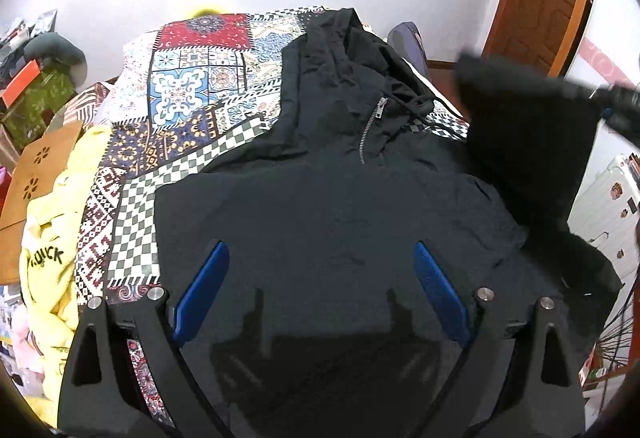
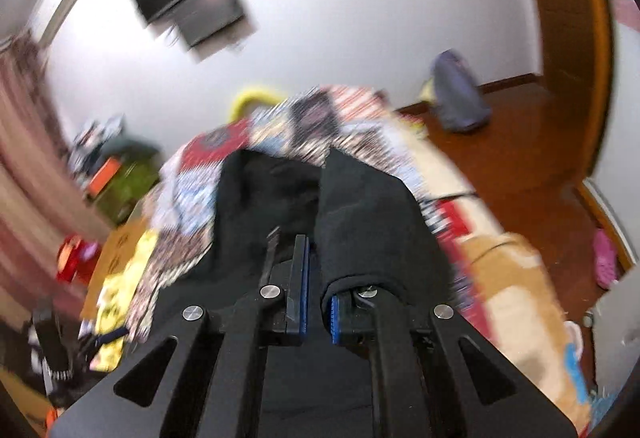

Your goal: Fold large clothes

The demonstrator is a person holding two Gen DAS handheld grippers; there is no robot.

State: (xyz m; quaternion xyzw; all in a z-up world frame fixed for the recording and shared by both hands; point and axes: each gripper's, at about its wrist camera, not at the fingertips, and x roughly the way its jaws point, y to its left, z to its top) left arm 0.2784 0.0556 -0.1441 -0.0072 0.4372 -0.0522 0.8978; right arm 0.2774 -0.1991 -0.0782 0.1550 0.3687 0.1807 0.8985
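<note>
Blue pads of my left gripper (image 1: 320, 290) stand wide apart with nothing between them, hovering over the lower body of the black hooded jacket (image 1: 340, 205). Judgement: I keep this gripper open and low so it can pin or pick the hem once the fold comes across. Jacket lies front up on the bed, on the patchwork bedspread (image 1: 188, 89), zipper (image 1: 374, 117) toward the far end, hood at the top. At the right edge one sleeve (image 1: 528, 141) is lifted clear of the bed, hanging from my right gripper (image 1: 612, 101), which shows only as a dark blur there. Beside the bed on the left: a yellow garment (image 1: 60, 238), bunched, presumably waiting its turn.

Count, left view: one black jacket, one zipper, one raised sleeve, one yellow garment, two blue pads.

Right view, heavily blurred. My right gripper (image 2: 318, 302) is closed; black sleeve fabric (image 2: 368, 230) wraps over its right finger and runs between the pads, so I read it as gripping the sleeve. Judgement: held high so the sleeve can swing inward over the jacket body (image 2: 256, 205) without dragging. Other sleeve: not discernible.

Count, right view: one gripper, two fingers, one sleeve in hold.
</note>
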